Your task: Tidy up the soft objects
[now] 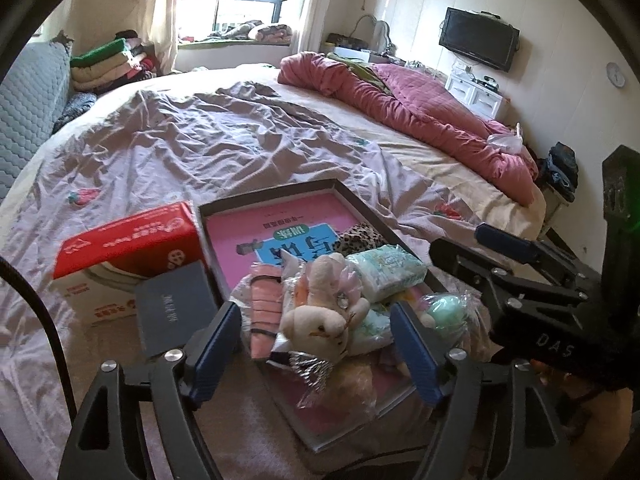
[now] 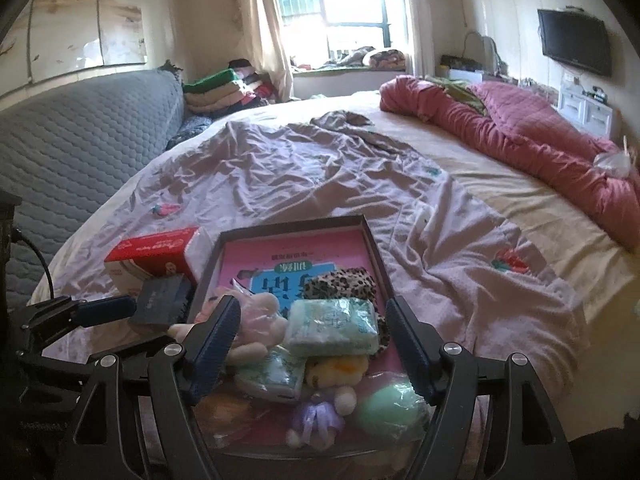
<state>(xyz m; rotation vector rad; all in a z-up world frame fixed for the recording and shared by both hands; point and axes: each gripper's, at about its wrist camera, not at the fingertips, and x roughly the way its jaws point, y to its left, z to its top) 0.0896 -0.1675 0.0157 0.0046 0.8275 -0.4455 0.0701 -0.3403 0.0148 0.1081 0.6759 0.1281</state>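
both tongs gape wide, nothing gripped: left gripper (image 1: 316,344), right gripper (image 2: 310,344). shallow tray (image 1: 280,194) on the bed sheet (image 1: 160,152), soft pile at its 6 o'clock end: tissue pack (image 2: 334,326), plush toy (image 1: 320,320), green ball (image 2: 386,410).

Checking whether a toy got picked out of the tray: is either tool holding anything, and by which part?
Nothing is held. The left tool and right tool both stand open above the pile in the shallow dark-rimmed tray, their pads touching nothing.
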